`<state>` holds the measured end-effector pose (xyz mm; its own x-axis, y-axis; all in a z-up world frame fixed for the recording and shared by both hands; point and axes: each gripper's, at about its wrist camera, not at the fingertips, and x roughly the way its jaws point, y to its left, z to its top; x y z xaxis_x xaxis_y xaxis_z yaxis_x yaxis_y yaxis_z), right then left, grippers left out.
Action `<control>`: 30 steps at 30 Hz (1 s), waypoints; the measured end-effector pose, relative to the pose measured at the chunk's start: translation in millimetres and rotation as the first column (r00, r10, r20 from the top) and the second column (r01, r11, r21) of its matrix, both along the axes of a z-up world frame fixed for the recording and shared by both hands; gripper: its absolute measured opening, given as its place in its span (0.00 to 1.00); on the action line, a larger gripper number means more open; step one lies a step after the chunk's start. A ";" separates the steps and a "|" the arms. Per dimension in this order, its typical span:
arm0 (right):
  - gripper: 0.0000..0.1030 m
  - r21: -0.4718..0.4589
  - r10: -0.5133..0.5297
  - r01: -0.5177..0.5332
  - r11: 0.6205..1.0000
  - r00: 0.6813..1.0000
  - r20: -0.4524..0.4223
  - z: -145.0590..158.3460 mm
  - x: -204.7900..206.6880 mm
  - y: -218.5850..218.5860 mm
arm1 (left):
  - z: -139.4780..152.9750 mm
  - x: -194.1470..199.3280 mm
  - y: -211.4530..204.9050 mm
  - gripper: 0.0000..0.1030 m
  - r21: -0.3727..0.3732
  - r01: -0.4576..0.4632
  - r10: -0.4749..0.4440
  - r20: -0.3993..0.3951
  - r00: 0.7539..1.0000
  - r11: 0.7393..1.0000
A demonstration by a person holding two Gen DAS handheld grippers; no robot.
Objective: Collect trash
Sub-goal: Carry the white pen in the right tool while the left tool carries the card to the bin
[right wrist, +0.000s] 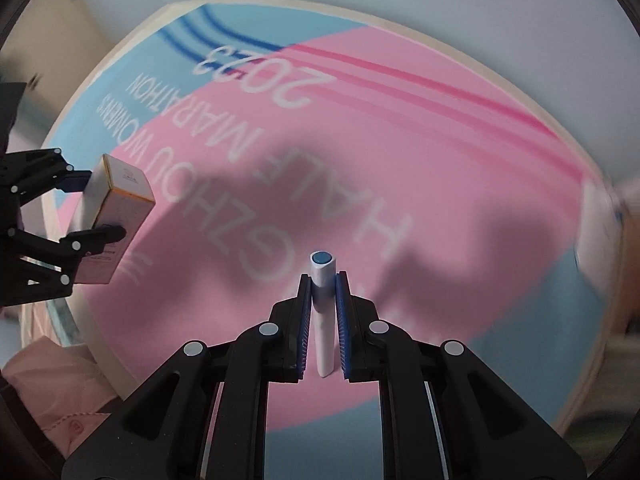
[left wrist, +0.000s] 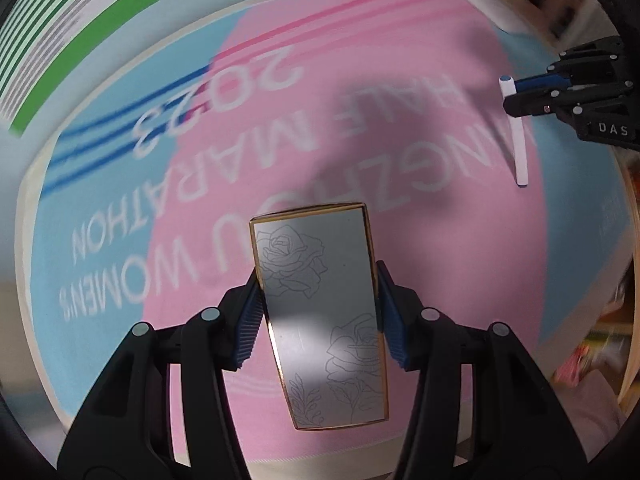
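The left gripper (left wrist: 319, 316) was clenched on a slim rectangular box with a silver face, gold edging and line-drawn roses (left wrist: 320, 316), its blue ribbed pads (left wrist: 249, 328) pressing the long sides. The box hung clear above the round desk (left wrist: 36, 184) with its pink and light-blue printed top, at about 6 o'clock of the left wrist view. In the right wrist view the same box (right wrist: 120, 216) showed at 9 o'clock, held off the desk surface.

The right gripper (right wrist: 323, 316) was clenched on a white pen-shaped tube with a blue end cap (right wrist: 322, 300), which stood upright between the jaws near the centre of its own view. From the left wrist camera that tube (left wrist: 516, 132) and the right gripper (left wrist: 532, 94) sat at 2 o'clock, also lifted.

Judging by this, the picking-up part looked done for both items: each hand carried one piece of trash, and no other loose item could be made out on the printed top. What seemed left was carrying them to a bin and letting go; no bin was identifiable, since the blurred shapes at the edges were too smeared to name.
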<state>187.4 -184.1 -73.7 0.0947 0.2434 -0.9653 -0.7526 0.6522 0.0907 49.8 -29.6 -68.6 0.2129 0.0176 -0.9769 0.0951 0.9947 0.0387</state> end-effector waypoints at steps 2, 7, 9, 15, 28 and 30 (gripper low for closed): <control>0.13 0.003 -0.071 0.071 0.997 0.997 0.004 3.0 -8.8 -14.5 | 0.3 -0.1 -8.5 0.48 -0.001 0.087 -0.087 0.008 0.996 0.996; 0.13 0.026 -0.296 0.295 0.955 0.954 0.041 14.7 -49.4 -51.0 | 5.7 -7.6 -28.2 0.48 0.006 0.295 -0.295 0.041 0.955 0.955; 0.13 0.039 -0.370 0.368 0.929 0.928 0.051 21.0 -67.1 -61.8 | 9.3 -14.0 -35.8 0.48 0.011 0.376 -0.376 0.055 0.925 0.927; 0.13 0.064 -0.556 0.552 0.831 0.828 0.072 37.3 -126.9 -94.4 | 13.2 -36.2 -64.6 0.48 0.031 0.559 -0.560 0.061 0.826 0.828; 0.13 0.050 -0.832 0.831 0.553 0.549 0.081 50.8 -274.2 -199.0 | 16.7 -107.3 -183.2 0.48 0.013 0.841 -0.840 0.069 0.538 0.540; 0.13 0.051 -0.861 0.861 0.506 0.501 0.083 51.2 -299.7 -214.3 | 16.1 -121.0 -201.8 0.48 0.011 0.867 -0.866 0.071 0.496 0.498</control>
<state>-112.3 -398.4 -22.4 0.3397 -0.0026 -0.9405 0.1766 0.9824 0.0610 -71.1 -231.4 -52.5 0.1643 -0.2304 -0.9591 0.9082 0.4147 0.0560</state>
